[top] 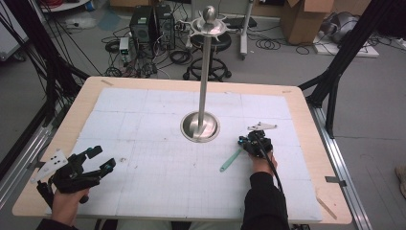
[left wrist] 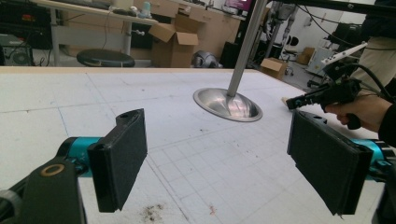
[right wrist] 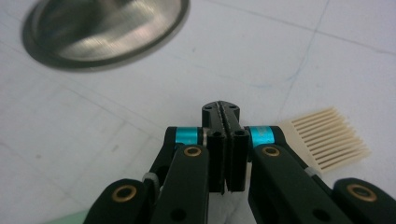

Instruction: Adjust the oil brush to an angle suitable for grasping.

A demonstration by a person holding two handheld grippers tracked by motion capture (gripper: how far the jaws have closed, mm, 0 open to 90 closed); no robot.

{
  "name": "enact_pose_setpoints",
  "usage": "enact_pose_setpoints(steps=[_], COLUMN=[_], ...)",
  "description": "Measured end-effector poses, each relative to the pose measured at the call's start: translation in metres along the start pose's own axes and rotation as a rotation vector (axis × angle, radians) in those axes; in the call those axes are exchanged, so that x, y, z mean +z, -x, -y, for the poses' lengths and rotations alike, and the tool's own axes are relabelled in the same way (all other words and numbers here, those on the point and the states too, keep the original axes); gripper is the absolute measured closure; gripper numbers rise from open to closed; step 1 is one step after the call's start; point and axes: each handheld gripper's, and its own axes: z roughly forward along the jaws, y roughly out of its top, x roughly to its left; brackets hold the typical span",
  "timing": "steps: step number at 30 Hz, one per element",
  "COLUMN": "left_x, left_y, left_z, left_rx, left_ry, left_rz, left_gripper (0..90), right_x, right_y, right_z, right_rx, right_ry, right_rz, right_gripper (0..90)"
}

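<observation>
**Comb clamped, left tongs wide**

While your left gripper (top: 101, 159) rests open and empty at the table's (top: 143, 201) near left, your right gripper (right wrist: 226, 109) is pinched tight on the comb (top: 231, 158), low beside the stand's base (top: 200, 127).

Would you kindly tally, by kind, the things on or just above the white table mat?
Metal stand: 1
Comb: 1
Claws: 2, the left claw and the right claw
Total: 4
</observation>
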Motion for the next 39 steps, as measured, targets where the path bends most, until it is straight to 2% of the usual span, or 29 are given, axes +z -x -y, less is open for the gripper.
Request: enact_pose_setpoints(steps=[4, 9, 11, 13, 16, 17, 24, 27, 29, 32, 36, 39], left_x=[0.001, 0.001, 0.001, 0.001, 0.000, 0.000, 0.001, 0.001, 0.001, 0.000, 0.000, 0.000], left_y=[0.001, 0.002, 0.002, 0.002, 0.002, 0.002, 0.003, 0.003, 0.003, 0.004, 0.003, 0.002], left_z=[0.000, 0.000, 0.000, -0.001, -0.001, -0.001, -0.002, -0.002, -0.002, -0.002, -0.002, -0.002], left_rx=[-0.003, -0.001, -0.002, -0.002, 0.000, -0.003, -0.007, -0.005, -0.007, -0.007, -0.009, -0.006], left_ry=[-0.001, -0.004, -0.002, 0.001, 0.003, 0.007, 0.011, 0.009, 0.012, 0.014, 0.014, 0.013], left_rz=[0.004, 0.009, 0.011, 0.012, 0.017, 0.019, 0.023, 0.024, 0.023, 0.021, 0.022, 0.019], left_gripper=[20.3, 20.4, 20.4, 20.4, 20.4, 20.4, 20.4, 20.4, 20.4, 20.4, 20.4, 20.4], right_x=[-0.004, -0.012, -0.021, -0.024, -0.032, -0.037, -0.051, -0.064, -0.067, -0.082, -0.091, -0.100], right_y=[0.001, 0.002, 0.003, 0.004, 0.007, 0.009, 0.009, 0.010, 0.010, 0.007, 0.003, -0.004], right_z=[0.000, 0.001, 0.003, 0.004, 0.011, 0.017, 0.028, 0.042, 0.045, 0.058, 0.066, 0.074], right_rx=[-0.011, -0.036, -0.072, -0.069, -0.055, -0.031, -0.030, -0.018, -0.015, -0.018, -0.032, -0.033], right_ry=[-0.019, -0.072, -0.121, -0.133, -0.135, -0.117, -0.129, -0.110, -0.109, -0.108, -0.112, -0.123], right_rz=[0.045, 0.067, 0.083, 0.089, 0.087, 0.081, 0.076, 0.040, 0.037, 0.022, 0.013, -0.014], right_gripper=[89.2, 89.2, 89.3, 89.3, 89.3, 89.3, 89.2, 89.3, 89.3, 89.3, 89.3, 89.3])
